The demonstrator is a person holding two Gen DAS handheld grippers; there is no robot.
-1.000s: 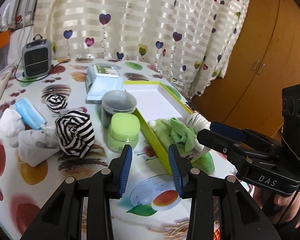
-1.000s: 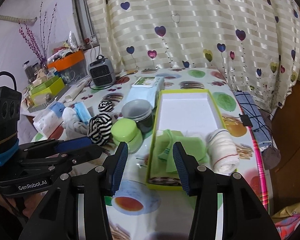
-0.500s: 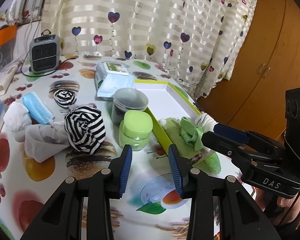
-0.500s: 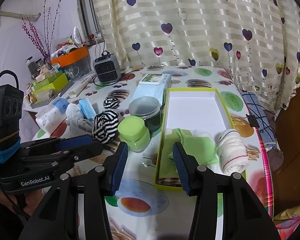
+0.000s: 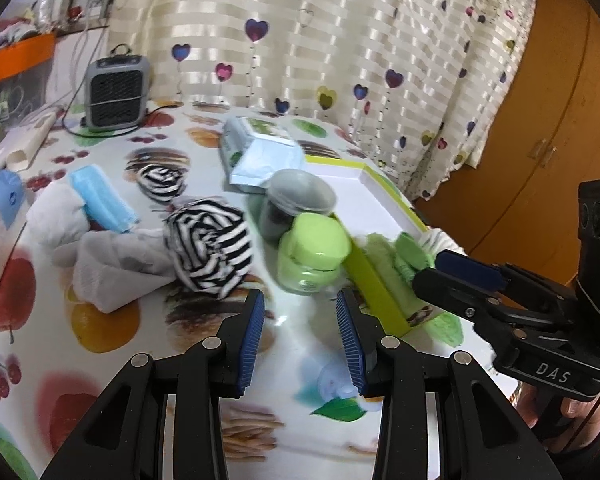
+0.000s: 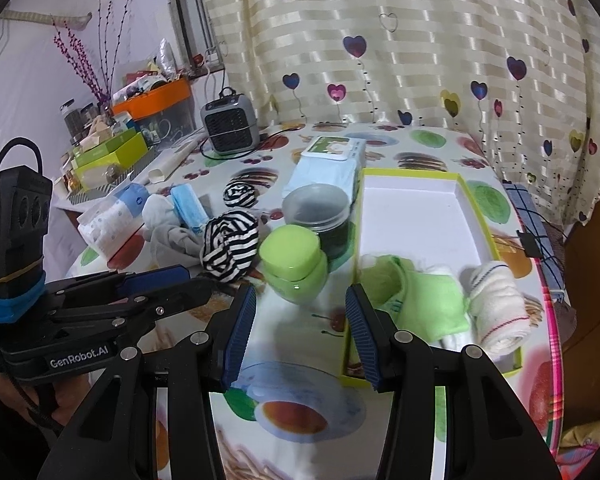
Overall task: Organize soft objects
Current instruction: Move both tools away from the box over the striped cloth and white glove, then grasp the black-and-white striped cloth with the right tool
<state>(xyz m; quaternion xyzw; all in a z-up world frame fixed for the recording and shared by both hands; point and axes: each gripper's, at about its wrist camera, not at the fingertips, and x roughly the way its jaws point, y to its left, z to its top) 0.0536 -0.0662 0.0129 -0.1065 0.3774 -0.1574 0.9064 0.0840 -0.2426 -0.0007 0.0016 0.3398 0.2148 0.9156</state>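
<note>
Hovering over tabletop [image 5: 292,320]: left gripper [image 5: 300,334] and right gripper [image 6: 300,332], jaws apart, empty. Striped sock ball [image 5: 210,250] beside green jar [image 5: 314,254]; green cloth [image 6: 420,300] in box [image 6: 474,208].

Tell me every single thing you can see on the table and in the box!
box: 1, lime green, white inside, table's right side
green cloths: 2, in box, near end
rolled towel: 1, white with stripes, in box beside the cloths
striped bundles: 2, black-and-white, left of jars
green jar: 1, beside box
grey-lidded jar: 1, behind green jar
wipes pack: 1, pale blue, behind jars
face mask: 1, blue, on the grey-white cloths
grey-white cloths: pile, left
heater: 1, grey, far edge
left hand-held gripper: open, empty
right hand-held gripper: open, empty
</note>
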